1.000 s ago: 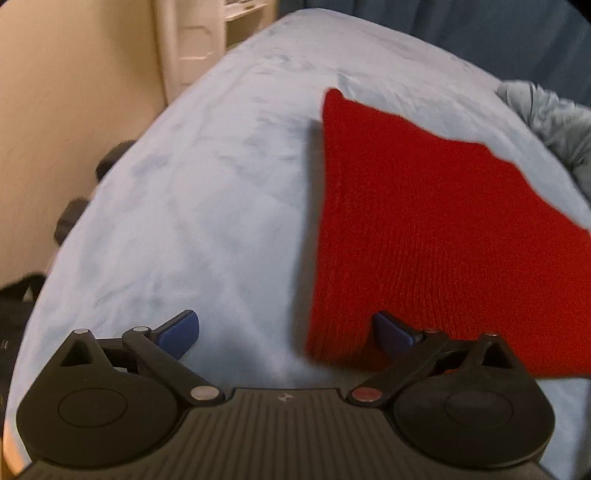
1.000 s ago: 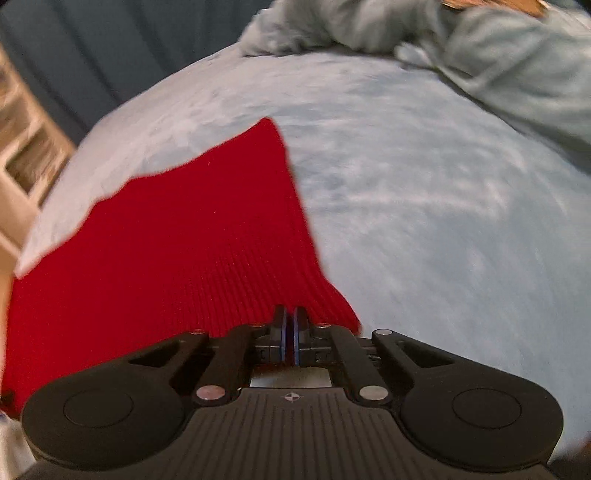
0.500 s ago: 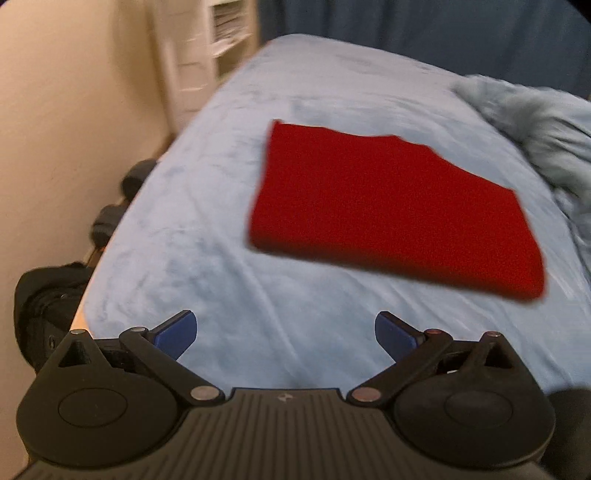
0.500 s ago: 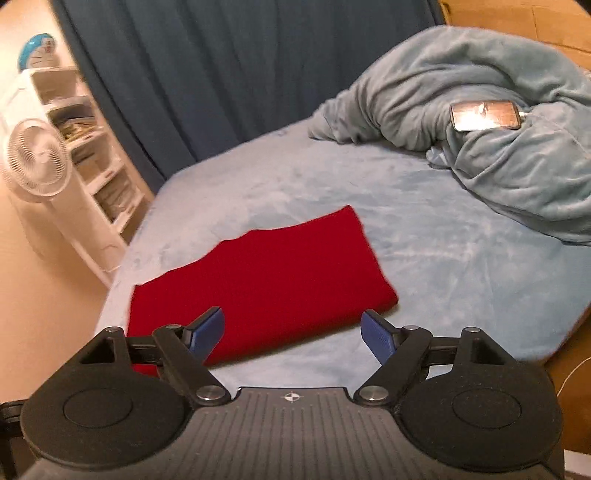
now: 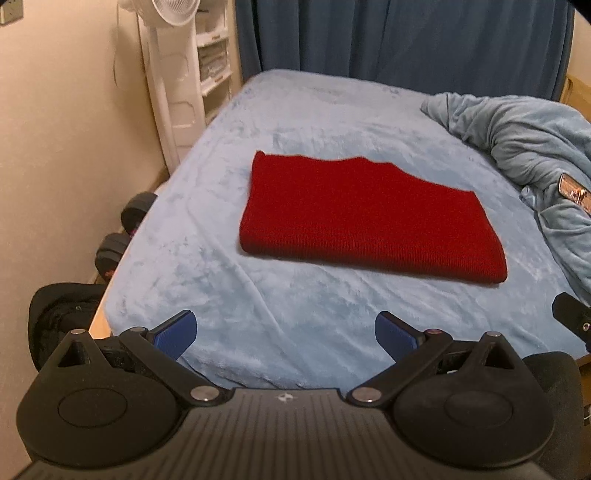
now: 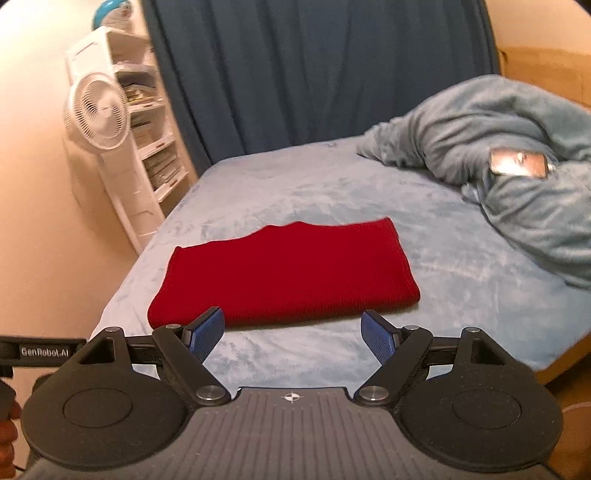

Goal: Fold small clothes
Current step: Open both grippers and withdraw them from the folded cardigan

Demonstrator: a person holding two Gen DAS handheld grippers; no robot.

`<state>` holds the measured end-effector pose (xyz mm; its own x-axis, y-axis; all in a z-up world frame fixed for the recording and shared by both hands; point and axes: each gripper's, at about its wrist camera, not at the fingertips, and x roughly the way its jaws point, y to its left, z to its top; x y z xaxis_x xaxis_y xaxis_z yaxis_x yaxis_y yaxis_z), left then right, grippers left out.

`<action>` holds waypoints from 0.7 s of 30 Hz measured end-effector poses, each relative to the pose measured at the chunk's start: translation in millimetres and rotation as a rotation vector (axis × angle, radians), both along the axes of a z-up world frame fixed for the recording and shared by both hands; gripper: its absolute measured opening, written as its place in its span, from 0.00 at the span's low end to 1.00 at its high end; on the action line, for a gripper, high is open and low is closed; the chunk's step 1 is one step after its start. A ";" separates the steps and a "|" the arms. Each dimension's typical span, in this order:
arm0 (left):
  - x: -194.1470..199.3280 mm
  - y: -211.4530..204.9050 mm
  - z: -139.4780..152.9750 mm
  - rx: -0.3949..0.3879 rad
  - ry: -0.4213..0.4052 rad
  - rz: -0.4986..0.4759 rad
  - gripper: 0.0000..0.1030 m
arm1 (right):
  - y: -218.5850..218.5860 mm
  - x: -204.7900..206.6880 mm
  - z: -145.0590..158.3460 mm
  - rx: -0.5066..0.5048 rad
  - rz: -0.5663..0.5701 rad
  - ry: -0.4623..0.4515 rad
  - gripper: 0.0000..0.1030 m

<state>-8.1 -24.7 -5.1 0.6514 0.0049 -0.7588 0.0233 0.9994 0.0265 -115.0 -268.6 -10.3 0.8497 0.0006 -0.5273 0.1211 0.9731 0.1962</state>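
Folded red knit (image 5: 365,221) flat on bed (image 5: 295,325), ahead of left gripper (image 5: 286,332) and right gripper (image 6: 293,332), both spread wide, holding nothing. Dumbbells (image 5: 125,229) only in left view.

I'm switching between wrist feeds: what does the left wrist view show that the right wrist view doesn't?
Only the left wrist view shows the dark rounded objects on the floor beside the bed and a black bag at the bed's near corner. Only the right wrist view shows the blue round toy on top of the white shelf unit. Both share the folded red knit lying flat on the light blue bed, the crumpled blanket with a shiny phone-like object on it, the white fan, and open, empty jaws on each view's own gripper.
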 end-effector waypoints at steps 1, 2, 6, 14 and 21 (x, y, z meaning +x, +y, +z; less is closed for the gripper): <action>-1.8 0.5 0.9 0.000 -0.005 0.002 1.00 | 1.7 -1.1 1.3 -0.012 0.005 -0.007 0.80; -3.0 0.6 1.4 0.000 -0.007 0.002 1.00 | 3.6 -2.8 3.4 -0.021 0.009 -0.014 0.80; -5.2 0.5 1.7 -0.003 0.001 -0.005 1.00 | 7.7 -8.3 8.8 -0.047 0.015 -0.034 0.80; -4.9 0.7 -4.6 0.015 0.024 -0.013 1.00 | 9.4 -10.8 9.2 -0.049 -0.001 -0.034 0.80; -3.0 -2.1 -8.3 0.041 0.037 -0.027 1.00 | 11.4 -7.8 6.7 -0.046 0.001 -0.017 0.80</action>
<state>-11.0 -26.8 -13.4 0.6234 0.0191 -0.7816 0.0521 0.9965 0.0659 -122.8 -257.2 -3.6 0.8583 -0.0231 -0.5127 0.1177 0.9812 0.1528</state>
